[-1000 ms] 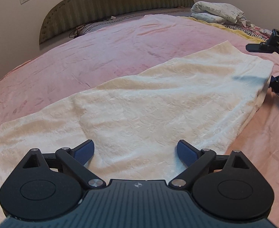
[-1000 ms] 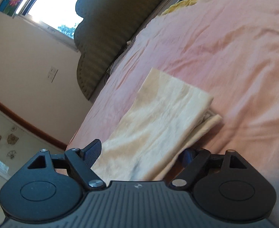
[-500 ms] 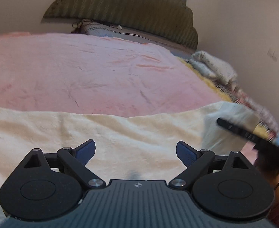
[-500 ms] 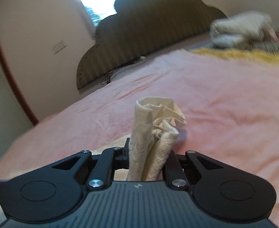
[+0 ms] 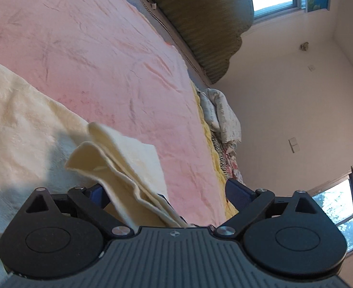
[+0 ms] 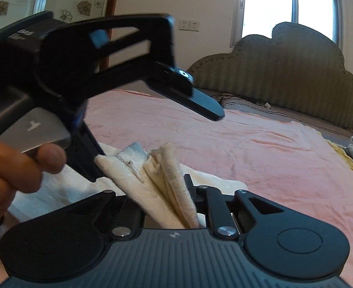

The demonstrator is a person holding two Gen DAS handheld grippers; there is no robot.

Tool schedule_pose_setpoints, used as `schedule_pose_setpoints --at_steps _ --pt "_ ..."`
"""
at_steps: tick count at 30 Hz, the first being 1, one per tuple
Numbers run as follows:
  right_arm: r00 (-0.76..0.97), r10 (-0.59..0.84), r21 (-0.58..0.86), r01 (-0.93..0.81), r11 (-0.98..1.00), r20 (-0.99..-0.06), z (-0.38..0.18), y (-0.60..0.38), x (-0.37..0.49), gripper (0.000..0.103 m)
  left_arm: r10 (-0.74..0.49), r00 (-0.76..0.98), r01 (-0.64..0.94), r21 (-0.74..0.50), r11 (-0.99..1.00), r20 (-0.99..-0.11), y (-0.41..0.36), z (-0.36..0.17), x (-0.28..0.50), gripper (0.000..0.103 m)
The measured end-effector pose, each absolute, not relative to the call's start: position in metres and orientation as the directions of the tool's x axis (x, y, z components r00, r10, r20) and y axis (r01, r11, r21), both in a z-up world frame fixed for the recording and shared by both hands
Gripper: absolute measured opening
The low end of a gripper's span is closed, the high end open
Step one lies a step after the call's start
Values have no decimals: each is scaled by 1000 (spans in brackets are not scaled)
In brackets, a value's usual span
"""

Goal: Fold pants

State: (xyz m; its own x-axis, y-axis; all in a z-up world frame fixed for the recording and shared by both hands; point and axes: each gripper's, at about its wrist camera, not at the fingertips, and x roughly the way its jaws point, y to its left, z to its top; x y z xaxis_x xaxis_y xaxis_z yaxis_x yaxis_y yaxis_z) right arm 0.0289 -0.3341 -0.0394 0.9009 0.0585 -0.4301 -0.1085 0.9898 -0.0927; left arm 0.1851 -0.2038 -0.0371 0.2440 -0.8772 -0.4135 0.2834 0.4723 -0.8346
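Cream pants lie spread on the pink bedspread. My right gripper is shut on a bunched corner of the pants and holds it lifted above the bed. My left gripper is open, with that lifted cloth edge lying between its blue fingers. In the right wrist view the left gripper sits close at the left, held by a hand, one finger above and one against the cloth corner.
A padded olive headboard runs along the far side of the bed. A crumpled white quilt and a patterned blanket lie at the bed's edge. Windows and pale walls surround the bed.
The right gripper has stayed shut on the pants corner and carried it over toward the left gripper. The left gripper swung round, and the lifted edge now lies between its open fingers.
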Motion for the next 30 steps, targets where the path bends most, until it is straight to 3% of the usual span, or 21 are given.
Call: schedule_pose_setpoints --at_steps 2,3,4,7,9,17,23,24,27,30 --pt "900 44 -157 -123 980 -434 -41 -323 26 13 -848 275 273 -809 521 -453 -196 -39 192 75" --pt "898 45 -170 -132 977 -437 -42 -318 26 13 -831 289 262 -796 546 -475 -191 -41 196 64" --pt "895 53 -170 -142 975 -442 -43 -318 27 13 -817 299 253 -785 566 -493 -187 -42 199 46" --pt "885 83 -175 -181 968 -458 -42 -305 34 13 -759 322 266 -715 646 -566 -177 -42 205 14" --pt "877 113 -175 -217 960 -467 -41 -296 39 13 -726 353 295 -666 685 -590 -167 -36 204 9" --pt "829 276 -218 -421 881 -487 -41 -227 71 14 -457 545 383 -276 882 -703 -122 -11 207 8" --pt "774 336 -196 -502 842 -537 -62 -188 92 14 -371 592 357 -180 917 -715 -98 -35 208 9" --pt "766 333 -199 -507 838 -550 -66 -184 93 14 -368 590 365 -169 916 -719 -98 -38 207 14" --pt "763 295 -241 -502 830 -575 -73 -175 87 22 -335 614 343 -141 929 -714 -87 -35 200 45" --pt "725 355 -191 -552 812 -590 -62 -183 72 30 -236 693 271 -57 961 -682 -71 -23 191 61"
